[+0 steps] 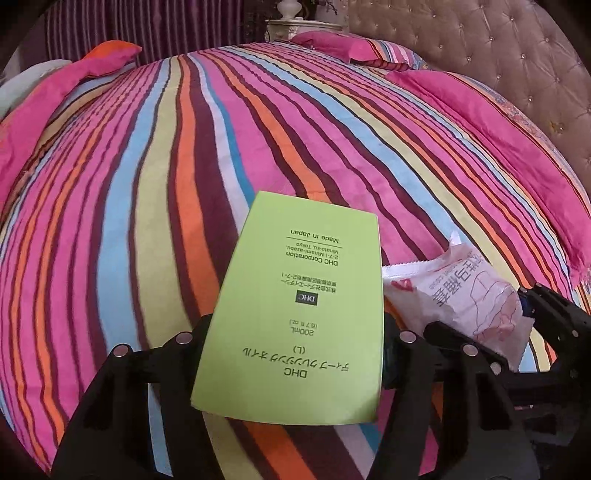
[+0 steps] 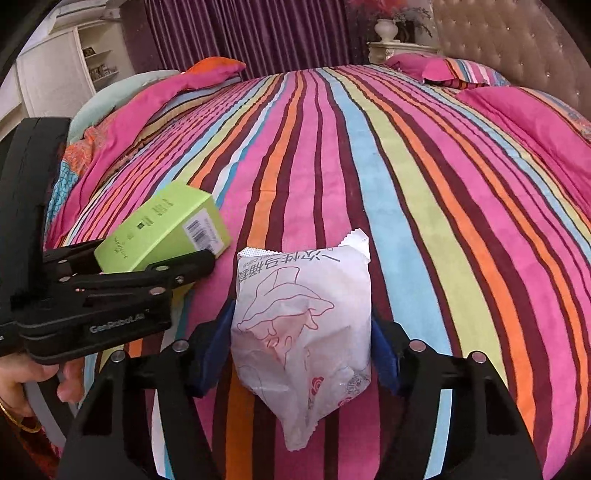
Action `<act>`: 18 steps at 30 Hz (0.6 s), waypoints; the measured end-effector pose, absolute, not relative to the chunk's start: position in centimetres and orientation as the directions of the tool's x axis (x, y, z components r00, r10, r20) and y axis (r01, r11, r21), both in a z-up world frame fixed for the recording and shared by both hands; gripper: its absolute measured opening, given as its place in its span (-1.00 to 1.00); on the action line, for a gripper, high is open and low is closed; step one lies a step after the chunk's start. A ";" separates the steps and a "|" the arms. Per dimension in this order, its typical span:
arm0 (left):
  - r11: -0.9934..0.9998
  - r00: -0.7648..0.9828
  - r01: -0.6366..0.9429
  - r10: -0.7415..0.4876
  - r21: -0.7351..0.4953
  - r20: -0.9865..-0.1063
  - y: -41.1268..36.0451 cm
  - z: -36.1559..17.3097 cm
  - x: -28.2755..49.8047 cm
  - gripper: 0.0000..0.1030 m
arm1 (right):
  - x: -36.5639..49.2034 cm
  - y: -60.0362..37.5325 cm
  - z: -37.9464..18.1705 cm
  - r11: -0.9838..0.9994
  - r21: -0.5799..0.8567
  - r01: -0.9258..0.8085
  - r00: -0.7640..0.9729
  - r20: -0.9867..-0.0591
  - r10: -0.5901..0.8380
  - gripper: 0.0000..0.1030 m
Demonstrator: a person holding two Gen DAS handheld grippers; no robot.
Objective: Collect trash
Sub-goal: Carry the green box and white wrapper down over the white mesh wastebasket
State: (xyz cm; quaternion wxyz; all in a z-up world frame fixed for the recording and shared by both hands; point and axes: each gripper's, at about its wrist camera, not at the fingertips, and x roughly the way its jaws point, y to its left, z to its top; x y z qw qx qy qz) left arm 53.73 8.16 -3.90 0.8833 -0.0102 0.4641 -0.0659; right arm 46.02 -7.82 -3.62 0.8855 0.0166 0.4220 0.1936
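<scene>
My left gripper (image 1: 295,350) is shut on a lime green DHC box (image 1: 295,306), held above the striped bedspread (image 1: 184,166). The same box (image 2: 166,229) shows at the left of the right wrist view, clamped in the left gripper (image 2: 192,258). My right gripper (image 2: 301,350) is shut on a white crinkled plastic packet (image 2: 303,332) with red line drawings and Chinese print. That packet (image 1: 469,291) also appears to the right of the box in the left wrist view, with the right gripper (image 1: 517,317) around it.
The bed is covered by a bright striped quilt (image 2: 369,166). Pink pillows (image 2: 450,70) lie at the far end by a tufted headboard (image 1: 498,55). A folded pink blanket (image 2: 129,110) lies at the left. Purple curtains (image 2: 240,33) and a white cabinet (image 2: 55,66) stand behind.
</scene>
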 end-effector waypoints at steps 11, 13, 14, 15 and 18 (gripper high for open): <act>0.994 0.570 0.067 -0.105 -0.081 -0.815 8.6 -1.9 46.7 0.15 | 40.8 -8.8 -2.1 0.931 0.160 -0.329 0.576 -0.747 0.332 0.22; 0.995 0.571 0.060 -0.099 -0.079 -0.815 8.6 -1.7 45.1 0.15 | 39.7 -8.9 -1.9 0.932 0.154 -0.328 0.579 -0.747 0.327 0.22; 0.995 0.573 0.056 -0.096 -0.078 -0.814 8.7 -1.6 44.1 0.15 | 39.2 -9.0 -1.8 0.932 0.155 -0.327 0.579 -0.747 0.327 0.22; 0.995 0.575 0.052 -0.095 -0.080 -0.812 8.7 -1.6 43.1 0.15 | 38.7 -9.1 -1.7 0.933 0.155 -0.325 0.578 -0.748 0.326 0.22; 0.996 0.579 0.046 -0.087 -0.074 -0.811 8.9 -1.5 40.4 0.15 | 37.2 -9.3 -1.5 0.935 0.149 -0.322 0.582 -0.748 0.320 0.22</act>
